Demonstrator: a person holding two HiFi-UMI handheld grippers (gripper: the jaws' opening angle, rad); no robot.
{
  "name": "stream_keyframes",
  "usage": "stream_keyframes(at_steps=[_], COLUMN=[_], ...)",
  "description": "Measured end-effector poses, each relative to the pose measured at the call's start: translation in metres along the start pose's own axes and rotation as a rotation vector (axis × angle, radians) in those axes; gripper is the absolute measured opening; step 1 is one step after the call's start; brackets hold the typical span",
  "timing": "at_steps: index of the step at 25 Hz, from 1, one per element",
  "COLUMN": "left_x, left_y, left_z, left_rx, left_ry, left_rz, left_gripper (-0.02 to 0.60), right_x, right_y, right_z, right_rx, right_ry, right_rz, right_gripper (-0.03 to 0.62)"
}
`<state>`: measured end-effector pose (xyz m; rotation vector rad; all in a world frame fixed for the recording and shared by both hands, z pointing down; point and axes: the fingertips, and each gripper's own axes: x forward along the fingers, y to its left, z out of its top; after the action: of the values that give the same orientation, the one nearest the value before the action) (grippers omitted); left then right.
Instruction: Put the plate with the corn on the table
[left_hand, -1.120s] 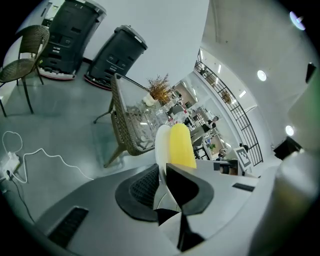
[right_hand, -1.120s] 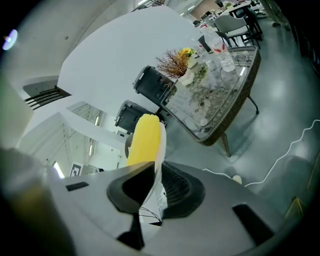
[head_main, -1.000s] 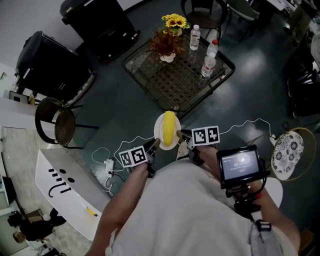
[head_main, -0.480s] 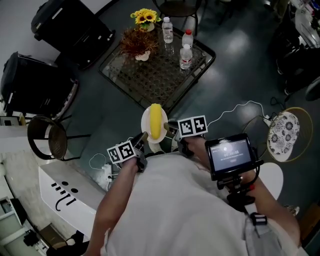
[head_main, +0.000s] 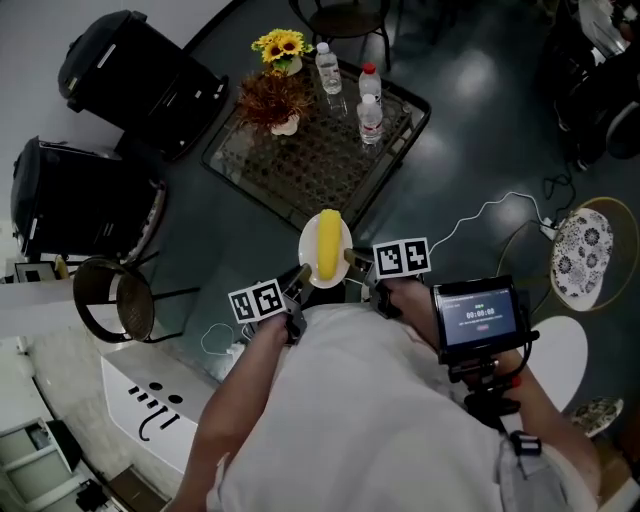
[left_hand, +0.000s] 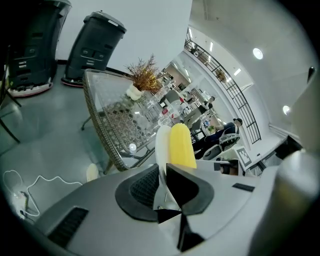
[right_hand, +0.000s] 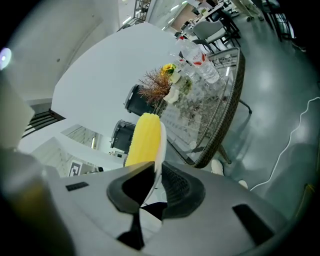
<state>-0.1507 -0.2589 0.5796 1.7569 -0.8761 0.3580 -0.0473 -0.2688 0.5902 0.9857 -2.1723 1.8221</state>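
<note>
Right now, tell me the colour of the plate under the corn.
Plain white; the plate holds yellow corn. It shows best in the head view.

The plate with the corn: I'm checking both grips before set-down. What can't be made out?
- Rim of the plate inside each grip: gripper views, covered by jaw pads.
- The plate's upper face: gripper views, edge-on and behind the corn.
- Contact of left gripper and right gripper: head view, too small.
- Labels on the bottles: head view, too small.
</note>
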Motion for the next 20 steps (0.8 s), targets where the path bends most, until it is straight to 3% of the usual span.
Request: stream_keyframes(at_steps=[13, 20], left_x=[0.056, 0.076], left_y=[0.022, 0.049], left_z=[0.057, 0.082], left_rx=[0.074, 0.080], left_ry=[0.131, 0.186], left_rz=[-0.078, -0.063], left_gripper=[0.054, 0.054], right_x=[0.028, 0.058], right_y=[-0.030, -0.043], right_z=[0.058, 0.079], right_rx=[0.029, 0.037], right_ry=[-0.067, -0.033], right_rz=[-0.083, -0.108], right_gripper=[0.054, 0.054])
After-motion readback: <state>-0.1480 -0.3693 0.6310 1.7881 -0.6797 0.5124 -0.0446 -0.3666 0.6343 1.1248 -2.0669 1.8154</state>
